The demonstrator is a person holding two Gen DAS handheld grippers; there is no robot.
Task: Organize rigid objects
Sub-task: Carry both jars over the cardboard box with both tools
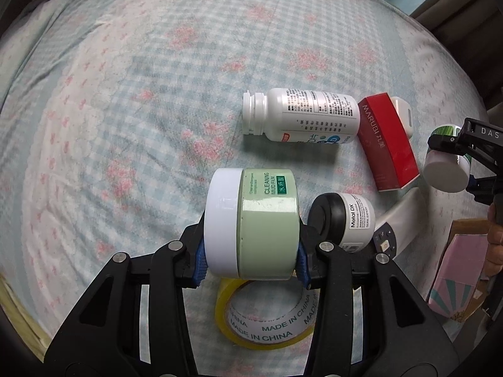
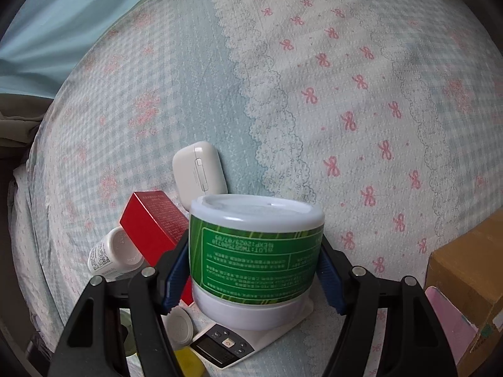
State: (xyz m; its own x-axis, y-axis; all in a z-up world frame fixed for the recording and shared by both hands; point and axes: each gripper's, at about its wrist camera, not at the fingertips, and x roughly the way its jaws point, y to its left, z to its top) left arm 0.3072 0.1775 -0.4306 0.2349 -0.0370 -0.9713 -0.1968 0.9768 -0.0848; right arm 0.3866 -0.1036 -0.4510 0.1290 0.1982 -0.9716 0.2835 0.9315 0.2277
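We note the left gripper: matte black plastic linkage arms with triangular cut-outs, round silver screw heads at the pivots, and ribbed blue pads lining the inner finger faces. The right gripper has the same build: black arms, silver pivot screws, blue ribbed pads. In the left wrist view, white lettering "DAS" marks the right gripper's black body, and bare skin of the person's hand shows just below that lettering.

Soft even daylight, faint shadows; glare on pale green jar; strong fisheye bending, dark vignette at 6–9 o'clock corners.
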